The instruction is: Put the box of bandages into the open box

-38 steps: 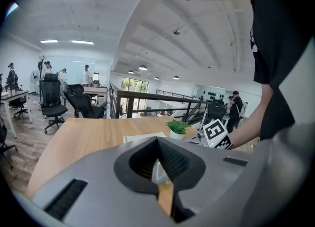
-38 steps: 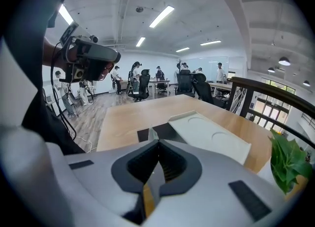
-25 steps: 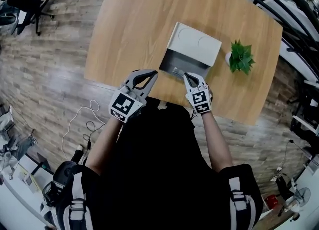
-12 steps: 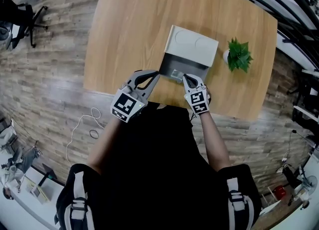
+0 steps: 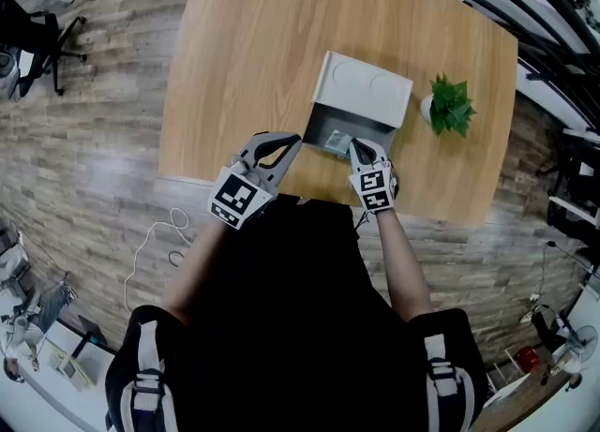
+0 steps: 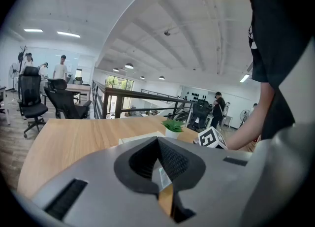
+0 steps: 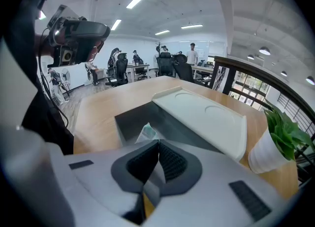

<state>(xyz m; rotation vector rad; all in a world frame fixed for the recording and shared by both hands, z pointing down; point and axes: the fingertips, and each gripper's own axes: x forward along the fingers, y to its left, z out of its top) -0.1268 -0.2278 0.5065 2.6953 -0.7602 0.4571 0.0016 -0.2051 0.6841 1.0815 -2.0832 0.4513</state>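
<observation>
The small pale-green cardboard box of bandages lies inside the open dark-grey box at its near edge, on the light wooden bench. The right tongs are pressed together and empty. The bandage box shows just past their tips, and whether it touches them I cannot tell. The left tongs, also together and empty, hang just beside the box's near left corner. The box's white moulded lid stands raised along the far side. A green potted plant in a white pot sits near the lid's right end. A white cable lies on the plank floor.
</observation>
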